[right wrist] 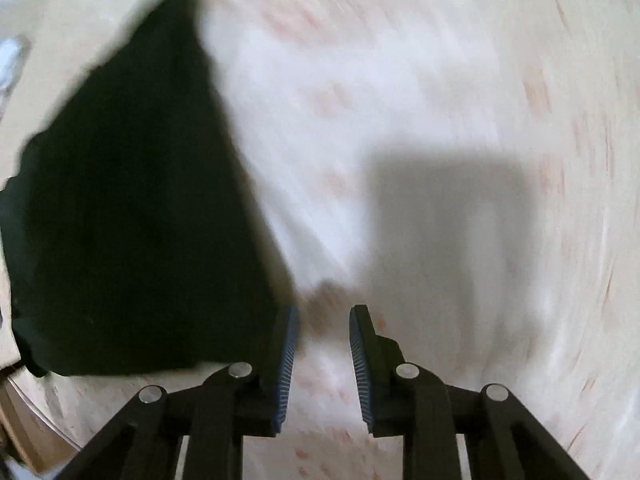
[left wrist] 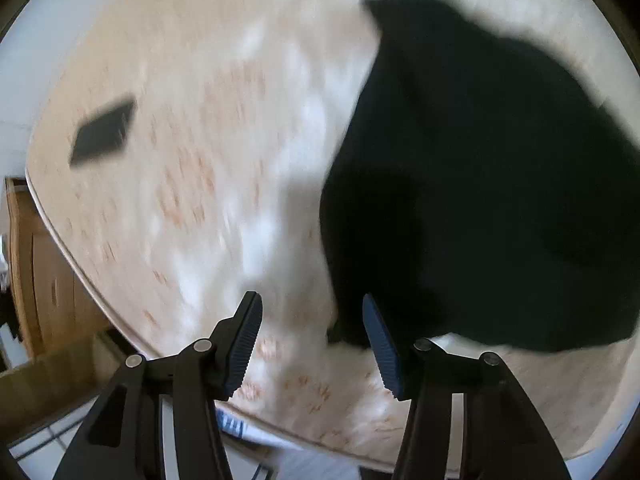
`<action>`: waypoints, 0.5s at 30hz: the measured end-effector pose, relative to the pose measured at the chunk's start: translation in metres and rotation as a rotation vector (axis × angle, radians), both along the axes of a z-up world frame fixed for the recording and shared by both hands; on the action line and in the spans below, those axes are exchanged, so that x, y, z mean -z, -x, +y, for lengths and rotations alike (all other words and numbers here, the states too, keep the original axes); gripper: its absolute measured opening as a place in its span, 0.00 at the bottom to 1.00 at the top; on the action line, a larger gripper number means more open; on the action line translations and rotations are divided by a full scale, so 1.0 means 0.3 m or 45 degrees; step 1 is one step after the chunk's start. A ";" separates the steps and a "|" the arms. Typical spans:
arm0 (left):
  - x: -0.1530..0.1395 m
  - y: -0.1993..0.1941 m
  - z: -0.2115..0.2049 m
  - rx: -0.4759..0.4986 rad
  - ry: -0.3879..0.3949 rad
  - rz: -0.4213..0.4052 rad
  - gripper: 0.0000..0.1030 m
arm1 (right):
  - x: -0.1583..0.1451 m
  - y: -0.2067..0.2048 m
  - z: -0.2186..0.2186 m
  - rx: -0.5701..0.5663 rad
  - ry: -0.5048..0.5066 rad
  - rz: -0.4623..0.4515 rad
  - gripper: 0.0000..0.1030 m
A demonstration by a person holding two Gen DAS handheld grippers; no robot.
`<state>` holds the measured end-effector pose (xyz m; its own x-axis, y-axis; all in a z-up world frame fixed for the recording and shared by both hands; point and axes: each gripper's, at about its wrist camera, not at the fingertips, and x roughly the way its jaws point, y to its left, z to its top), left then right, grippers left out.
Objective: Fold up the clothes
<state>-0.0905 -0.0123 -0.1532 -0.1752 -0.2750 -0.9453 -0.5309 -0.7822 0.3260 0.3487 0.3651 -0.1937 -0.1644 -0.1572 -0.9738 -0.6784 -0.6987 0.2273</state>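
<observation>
A black garment (left wrist: 480, 184) lies in a folded heap on the pale, pink-flecked table cover (left wrist: 208, 168). In the left wrist view it fills the right half, and my left gripper (left wrist: 312, 312) hovers open over its near left edge with nothing between the ribbed pads. In the right wrist view the same black garment (right wrist: 132, 216) takes up the left side. My right gripper (right wrist: 324, 320) stands just right of its near edge, jaws a little apart and empty over bare table cover (right wrist: 440, 80). Both views are blurred by motion.
A small flat black rectangle (left wrist: 102, 130) lies on the cover at the far left. The table's rounded edge (left wrist: 80, 264) runs along the lower left, with a brown cardboard box (left wrist: 36, 248) and tiled floor (left wrist: 48, 440) beyond it. A gripper's shadow (right wrist: 448, 216) falls on the cover.
</observation>
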 end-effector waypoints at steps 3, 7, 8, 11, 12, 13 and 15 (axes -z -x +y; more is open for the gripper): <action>-0.060 0.036 0.173 0.218 -0.068 0.048 0.53 | -0.075 0.198 -0.033 -0.243 -0.123 0.106 0.35; 0.013 0.042 0.483 0.754 0.029 0.116 0.53 | -0.117 0.479 -0.053 -0.586 -0.317 0.221 0.62; 0.036 0.042 0.555 0.886 0.056 0.135 0.53 | -0.112 0.552 -0.044 -0.659 -0.349 0.234 0.65; 0.097 0.028 0.752 1.098 0.120 0.143 0.54 | -0.059 0.751 -0.040 -0.827 -0.376 0.190 0.77; 0.119 0.046 0.805 1.151 0.142 0.160 0.58 | -0.072 0.782 -0.063 -0.874 -0.376 0.152 0.77; 0.151 0.049 0.823 1.147 0.154 0.152 0.62 | -0.067 0.813 -0.077 -0.912 -0.375 0.111 0.77; 0.216 0.049 0.852 1.134 0.179 0.135 0.74 | -0.008 0.859 -0.074 -0.935 -0.364 0.035 0.75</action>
<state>-0.1051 0.2432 -0.2180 -0.4622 -0.1078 -0.8802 -0.8821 -0.0458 0.4688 0.0909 0.3429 -0.1913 -0.1404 0.0207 -0.9899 -0.0170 -0.9997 -0.0185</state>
